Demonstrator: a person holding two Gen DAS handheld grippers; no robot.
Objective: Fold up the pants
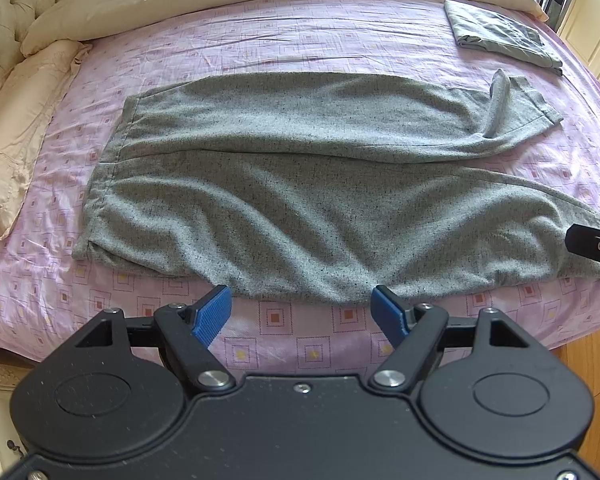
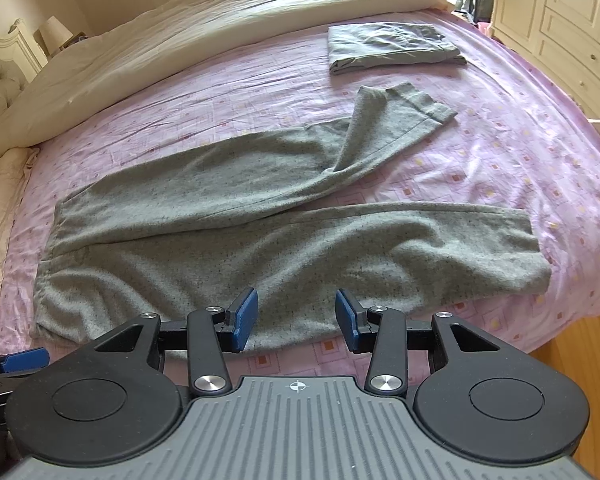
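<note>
Grey speckled pants (image 1: pixel 308 184) lie spread across the pink patterned bed sheet (image 1: pixel 284 40), waistband at the left, both legs running right. The far leg's cuff (image 2: pixel 404 108) is twisted and partly turned over. My left gripper (image 1: pixel 301 312) hovers open just over the pants' near edge, with nothing between its blue pads (image 1: pixel 212 312). My right gripper (image 2: pixel 297 314) is open too, above the near edge of the near leg (image 2: pixel 380 248), holding nothing. In the left wrist view a black part of the right gripper (image 1: pixel 592 244) shows at the near leg's end.
A folded grey garment (image 2: pixel 388 46) lies at the far right of the bed. A cream duvet (image 2: pixel 204 24) runs along the far side and pillows (image 1: pixel 16 128) lie at the left by the tufted headboard. A cream wardrobe (image 2: pixel 572 28) and wooden floor (image 2: pixel 580 344) are at the right.
</note>
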